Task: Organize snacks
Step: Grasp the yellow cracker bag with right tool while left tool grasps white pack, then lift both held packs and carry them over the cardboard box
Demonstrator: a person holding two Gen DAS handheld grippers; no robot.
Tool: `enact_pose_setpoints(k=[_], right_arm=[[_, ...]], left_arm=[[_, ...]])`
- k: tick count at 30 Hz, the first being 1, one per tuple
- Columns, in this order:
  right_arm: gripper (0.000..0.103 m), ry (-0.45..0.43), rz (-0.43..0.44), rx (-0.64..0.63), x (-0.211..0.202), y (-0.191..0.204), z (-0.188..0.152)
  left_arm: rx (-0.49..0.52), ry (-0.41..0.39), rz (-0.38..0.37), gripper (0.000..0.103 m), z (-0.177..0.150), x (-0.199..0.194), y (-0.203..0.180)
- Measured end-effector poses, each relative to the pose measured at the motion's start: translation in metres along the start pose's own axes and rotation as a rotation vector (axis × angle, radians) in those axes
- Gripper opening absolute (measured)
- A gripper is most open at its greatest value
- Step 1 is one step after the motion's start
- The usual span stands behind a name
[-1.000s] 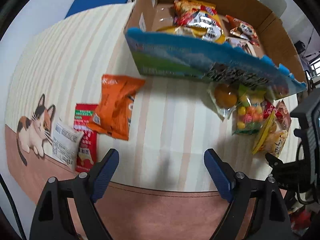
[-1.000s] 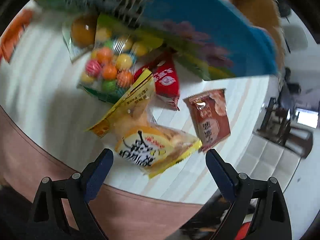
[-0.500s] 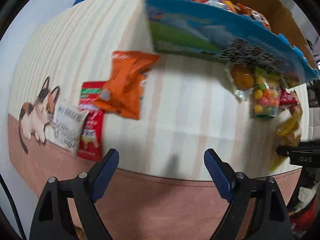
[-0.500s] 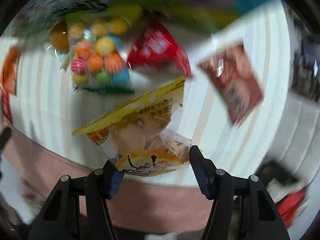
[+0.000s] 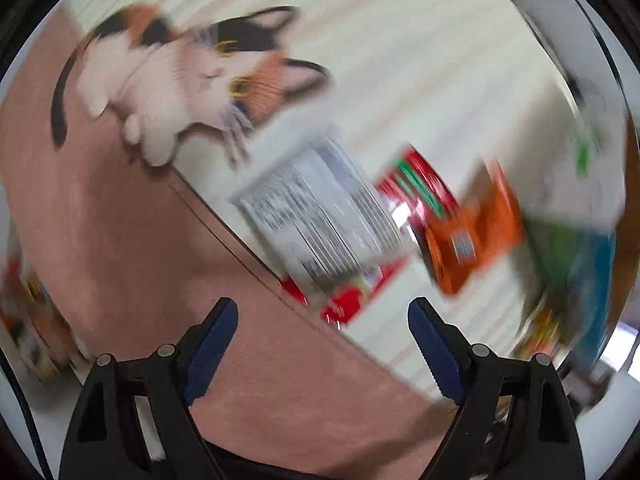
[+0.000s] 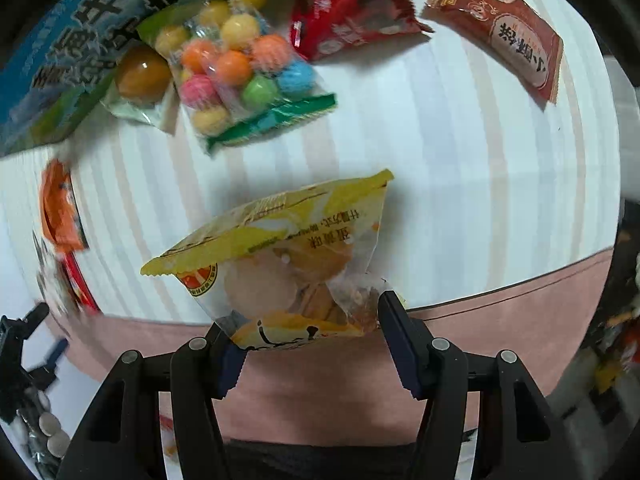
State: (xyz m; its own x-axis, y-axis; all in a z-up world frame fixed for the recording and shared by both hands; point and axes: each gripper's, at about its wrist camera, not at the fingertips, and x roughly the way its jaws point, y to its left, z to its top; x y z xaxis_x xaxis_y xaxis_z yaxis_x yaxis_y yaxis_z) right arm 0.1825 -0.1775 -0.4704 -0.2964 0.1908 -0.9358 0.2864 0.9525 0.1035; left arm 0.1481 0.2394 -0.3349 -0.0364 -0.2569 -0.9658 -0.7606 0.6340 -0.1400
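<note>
Right wrist view: the right tool point(image 6: 312, 340) grips the near end of a yellow snack bag point(image 6: 288, 264) between its blue pads point(image 6: 394, 340), the bag's far end tilting up over the striped surface point(image 6: 460, 160). Beyond it lie a clear bag of coloured candy balls point(image 6: 236, 76), a small packet holding an orange-brown ball point(image 6: 140, 80) just beside it on the left, a red packet point(image 6: 344, 12) and a brown packet point(image 6: 504, 28), the last set well apart at the far right. A blue printed box point(image 6: 68, 56) touches the candy bag at the upper left. An orange packet point(image 6: 60, 212) sits at the left edge.

Left wrist view, heavily blurred: the left tool point(image 5: 322, 344) hangs with its jaws wide apart and nothing between them, above the pink border of the surface point(image 5: 120, 240). Ahead of it a white packet with printed text point(image 5: 320, 216) overlaps a red packet point(image 5: 416, 188), with the orange packet point(image 5: 472, 232) just to the right. A calico cat picture point(image 5: 192, 76) is printed on the surface near the white packet. The blue box point(image 5: 580, 248) shows at the right edge.
</note>
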Motion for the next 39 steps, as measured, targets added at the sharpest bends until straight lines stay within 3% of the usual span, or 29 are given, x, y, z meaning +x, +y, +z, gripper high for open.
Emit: enact_pose_setpoints(k=[7, 11, 18, 24, 29, 36, 39], right_arm=[[0.064, -0.025, 0.005, -0.007, -0.015, 0.033, 0.011], [0.064, -0.033, -0.017, -0.018, -0.022, 0.035, 0.028], [0.064, -0.043, -0.064, -0.058, -0.011, 0.066, 0.021], [0.064, -0.055, -0.114, -0.120, 0.006, 0.103, 0.010], [0.064, -0.062, -0.166, -0.192, 0.018, 0.126, -0.004], [0.064, -0.068, -0.252, -0.297, 0.028, 0.137, -0.025], [0.065, -0.068, -0.253, -0.301, 0.032, 0.140, -0.030]], left_arm=[[-0.134, 0.106, 0.011, 0.087, 0.039, 0.027, 0.017], [-0.191, 0.136, -0.033, 0.087, 0.049, 0.038, 0.027], [-0.135, 0.109, -0.019, 0.087, 0.076, 0.041, 0.000], [0.055, 0.023, 0.070, 0.076, 0.075, 0.033, -0.035], [0.230, -0.030, 0.129, 0.076, 0.060, 0.032, -0.055], [0.592, -0.112, 0.289, 0.076, 0.017, 0.040, -0.089], [0.628, -0.111, 0.323, 0.076, 0.012, 0.047, -0.093]])
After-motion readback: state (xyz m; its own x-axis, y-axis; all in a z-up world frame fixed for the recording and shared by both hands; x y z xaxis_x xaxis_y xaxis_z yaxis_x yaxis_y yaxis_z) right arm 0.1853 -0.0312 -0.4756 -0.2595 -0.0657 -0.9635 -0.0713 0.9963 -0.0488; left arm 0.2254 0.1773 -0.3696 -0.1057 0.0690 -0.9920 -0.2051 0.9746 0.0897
